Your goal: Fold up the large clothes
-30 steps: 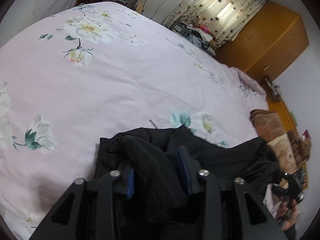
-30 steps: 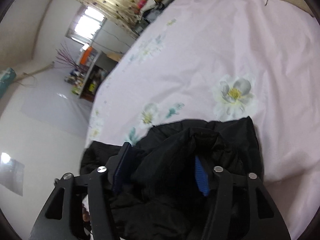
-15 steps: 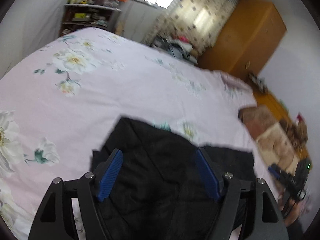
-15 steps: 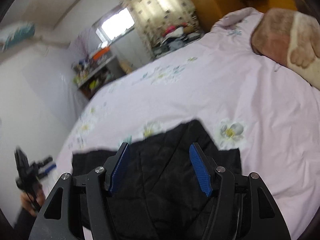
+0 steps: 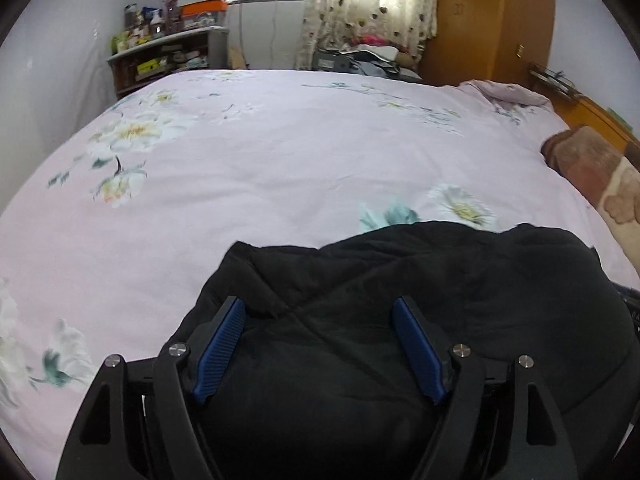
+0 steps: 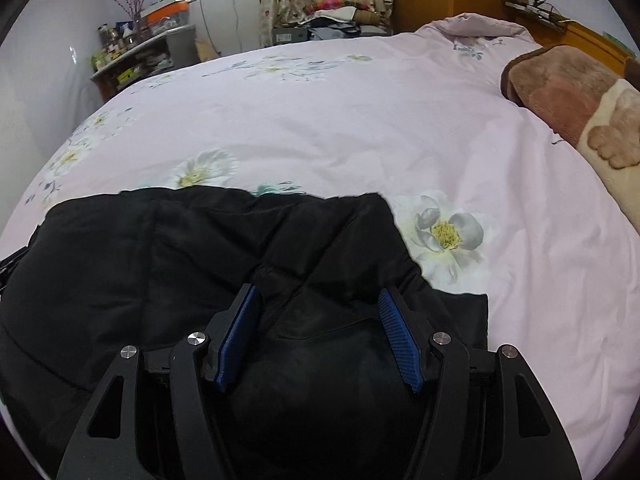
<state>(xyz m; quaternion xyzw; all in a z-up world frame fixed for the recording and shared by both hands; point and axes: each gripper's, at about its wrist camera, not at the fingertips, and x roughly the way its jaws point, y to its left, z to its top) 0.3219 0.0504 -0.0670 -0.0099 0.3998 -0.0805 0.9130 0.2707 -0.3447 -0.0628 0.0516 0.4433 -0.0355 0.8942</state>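
Note:
A black padded garment (image 5: pixel 440 280) lies folded on the near edge of a pink floral bedsheet (image 5: pixel 280 152). It also shows in the right wrist view (image 6: pixel 160 248), on the same sheet (image 6: pixel 340 120). My left gripper (image 5: pixel 318 312) is open, its blue pads spread wide just above the garment's left part. My right gripper (image 6: pixel 318 300) is open too, over the garment's right part. Neither holds any cloth.
A brown and cream blanket (image 5: pixel 600 176) lies at the bed's right side, seen also in the right wrist view (image 6: pixel 572 100). A cluttered shelf (image 5: pixel 168 56) stands at the far left. A wooden wardrobe (image 5: pixel 492 20) and curtains stand behind the bed.
Both grippers let go of the black garment and opened wide. They drew back and levelled out, and the garment now lies flatter on the bed.

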